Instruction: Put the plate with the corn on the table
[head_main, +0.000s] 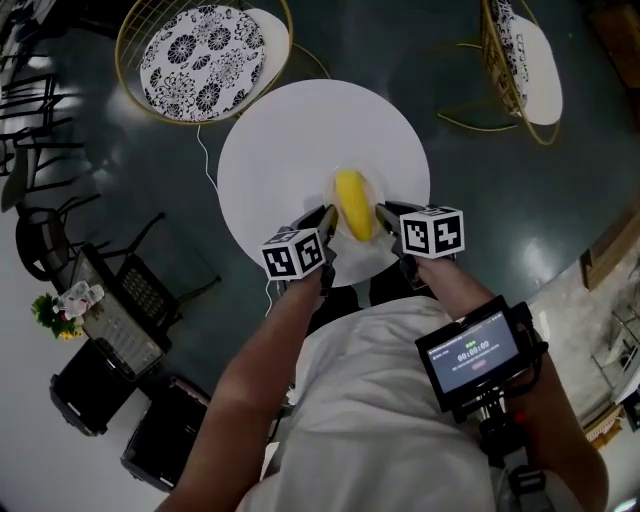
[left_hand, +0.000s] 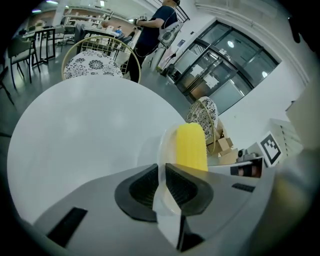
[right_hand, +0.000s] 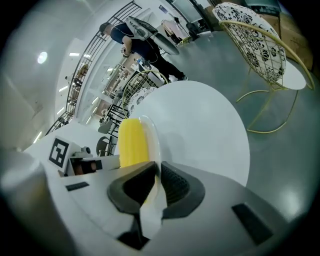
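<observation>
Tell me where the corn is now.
Head view, centre: the corn lies on the plate held between left gripper and right gripper, over the near edge of the table.

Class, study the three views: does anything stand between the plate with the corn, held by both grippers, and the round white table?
Nothing visible does. The left gripper and the right gripper each clamp the rim of the plate, with the corn on it, and the table beneath shows only bare white top.
</observation>
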